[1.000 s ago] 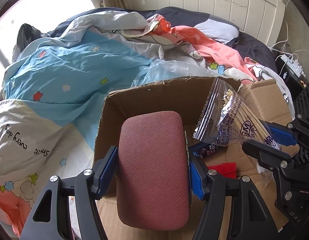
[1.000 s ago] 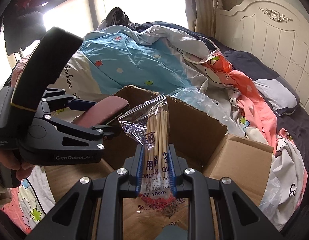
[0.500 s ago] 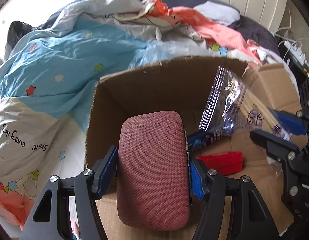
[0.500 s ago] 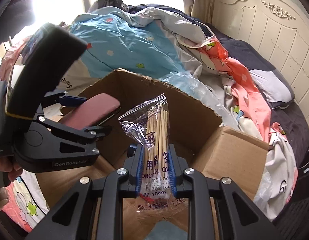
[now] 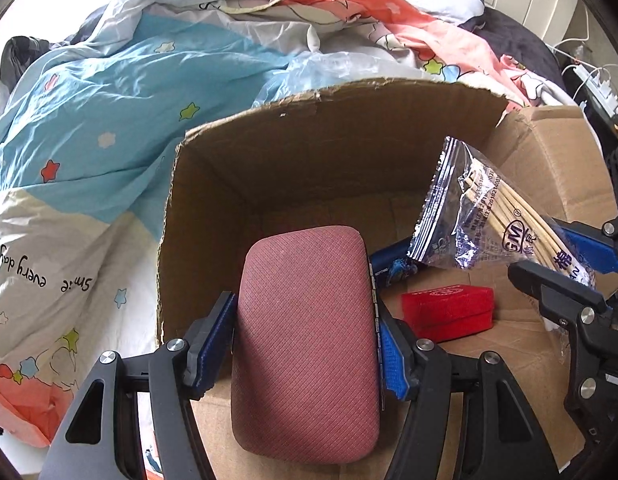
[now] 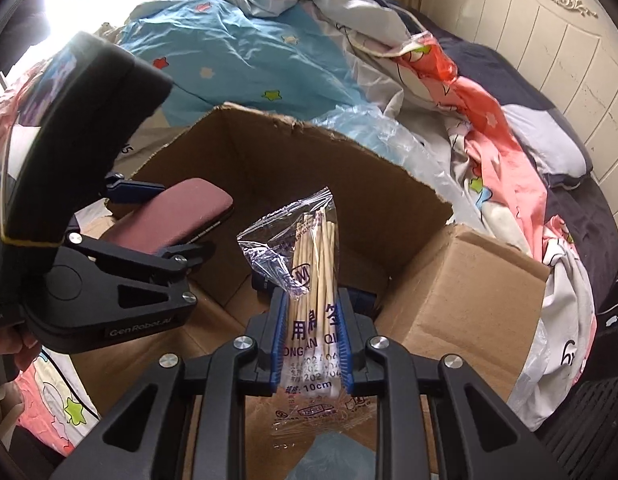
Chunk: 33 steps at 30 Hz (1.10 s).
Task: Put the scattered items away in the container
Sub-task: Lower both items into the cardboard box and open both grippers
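My left gripper (image 5: 305,340) is shut on a flat maroon case (image 5: 309,340), held over the near edge of an open cardboard box (image 5: 269,148). In the right wrist view that same case (image 6: 169,220) hangs at the left above the box (image 6: 329,168). My right gripper (image 6: 312,340) is shut on a clear bag of cotton swabs (image 6: 313,264), also above the box; the bag (image 5: 485,224) shows at the right in the left wrist view. A red packet (image 5: 449,312) and a dark blue item (image 5: 393,264) lie on the box floor.
The box sits on a bed with a rumpled blue, white and pink quilt (image 5: 109,112) and a clear plastic sheet (image 6: 369,128) behind it. A white headboard (image 6: 549,32) stands far right. One box flap (image 6: 469,272) folds outward at the right.
Both views have tipped downward, so the box interior fills more of the picture and its floor items show. Both grips are unchanged.
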Tool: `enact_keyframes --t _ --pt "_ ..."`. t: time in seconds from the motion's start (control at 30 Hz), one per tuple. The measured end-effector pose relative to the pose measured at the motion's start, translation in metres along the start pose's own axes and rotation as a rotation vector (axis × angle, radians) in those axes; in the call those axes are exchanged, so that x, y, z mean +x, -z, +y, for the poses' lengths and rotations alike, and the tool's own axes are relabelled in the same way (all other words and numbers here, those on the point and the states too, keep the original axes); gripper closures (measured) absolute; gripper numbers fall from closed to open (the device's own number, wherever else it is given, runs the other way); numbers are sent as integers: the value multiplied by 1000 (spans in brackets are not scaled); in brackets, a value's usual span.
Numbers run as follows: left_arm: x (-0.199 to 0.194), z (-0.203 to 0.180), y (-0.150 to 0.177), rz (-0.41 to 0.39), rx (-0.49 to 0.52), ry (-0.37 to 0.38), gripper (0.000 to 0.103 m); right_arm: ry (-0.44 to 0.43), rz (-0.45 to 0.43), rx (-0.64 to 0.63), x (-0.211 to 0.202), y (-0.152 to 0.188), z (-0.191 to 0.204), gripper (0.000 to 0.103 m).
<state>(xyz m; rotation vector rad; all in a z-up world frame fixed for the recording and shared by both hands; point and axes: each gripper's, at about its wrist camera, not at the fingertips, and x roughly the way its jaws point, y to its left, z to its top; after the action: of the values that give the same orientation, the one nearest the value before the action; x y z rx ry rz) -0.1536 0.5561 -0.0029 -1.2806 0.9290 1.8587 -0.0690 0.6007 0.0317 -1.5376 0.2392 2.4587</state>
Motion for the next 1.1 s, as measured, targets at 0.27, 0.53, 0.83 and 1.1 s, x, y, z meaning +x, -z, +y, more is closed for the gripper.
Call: enact_keyframes --t 0.27,0.53,0.83,1.1 --pt "3 2 -1 6 -8 5 38 23 58 28 9 -1 -4 82" --pt "5 2 -1 12 -8 13 38 50 89 33 11 -3 -2 82" --pt "10 3 -2 20 -11 12 38 77 142 19 20 -8 -2 82" --pt "11 4 -2 23 -10 14 38 81 131 16 20 -8 -1 82"
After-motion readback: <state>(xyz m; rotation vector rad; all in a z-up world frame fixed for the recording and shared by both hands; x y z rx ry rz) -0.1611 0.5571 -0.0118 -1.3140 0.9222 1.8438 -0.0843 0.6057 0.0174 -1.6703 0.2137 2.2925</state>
